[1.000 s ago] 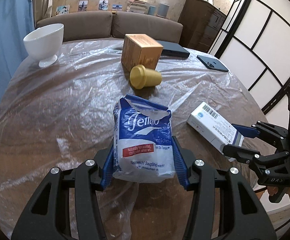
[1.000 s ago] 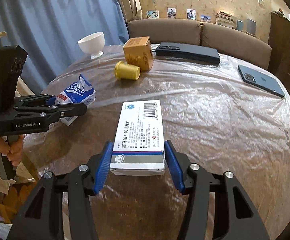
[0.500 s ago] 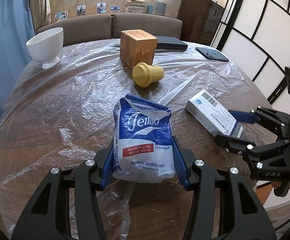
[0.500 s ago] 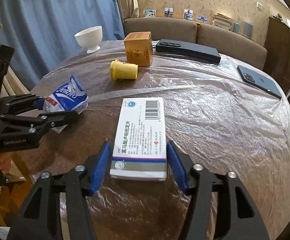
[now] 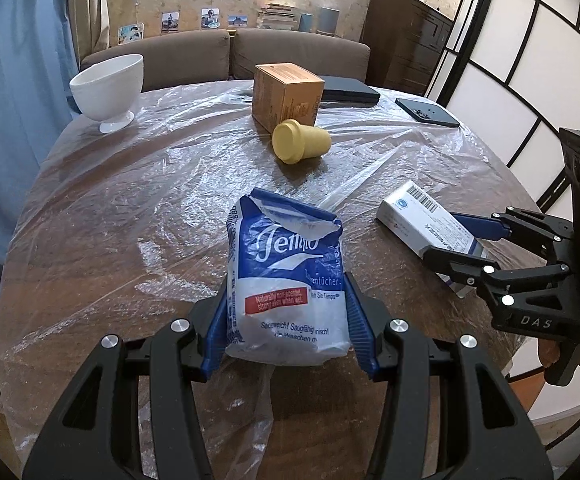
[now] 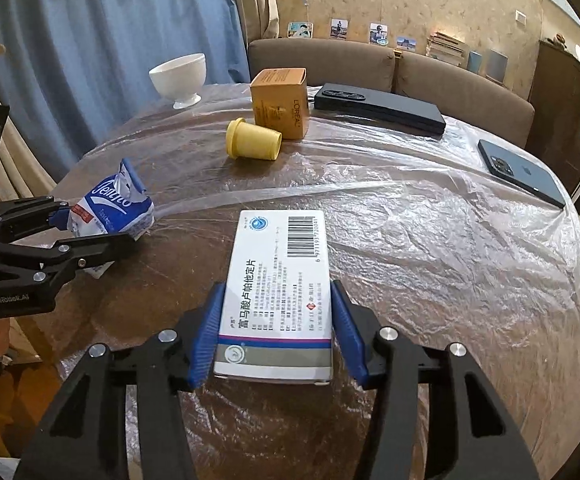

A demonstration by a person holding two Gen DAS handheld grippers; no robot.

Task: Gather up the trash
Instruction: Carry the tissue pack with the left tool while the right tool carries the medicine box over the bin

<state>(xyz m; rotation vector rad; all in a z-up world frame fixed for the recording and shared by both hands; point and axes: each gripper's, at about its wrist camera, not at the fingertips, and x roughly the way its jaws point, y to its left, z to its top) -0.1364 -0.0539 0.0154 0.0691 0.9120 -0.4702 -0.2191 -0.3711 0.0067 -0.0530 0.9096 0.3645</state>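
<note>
On the bench [image 5: 90,216], under its loose plastic sheet [image 6: 430,216], both pieces of trash lie near the edge closest to me, well short of the yellow cup [image 5: 300,145]. My left claw [image 5: 286,320] is clamped on the tissue pack [image 5: 286,280], blue pads pressed into its two long sides at the lower end, the torn mouth pointing toward the cup. I judge that pack light and soft: thin film over paper, so it will dent under the pads instead of resisting, and the film looks slick. Taking it low on the filled part, as now, seems right; the torn flap would just fold.

My right claw [image 6: 276,332] has just been closing, with the pill box [image 6: 280,292] between its pads, and now they sit against the box's long sides at its near end. The barcode end points toward the cup. I take the box for light, stiff card, probably near empty, so it should crush if squeezed hard. Its flat sides give the pads good contact; a grip nearer mid-length would tip less.

The sheet worries me: it is wrinkled and loose under both pieces and may drag up with a lift

Beyond the cup stand a brown carton [image 5: 286,94] and a white bowl [image 5: 108,90]; I leave them
</note>
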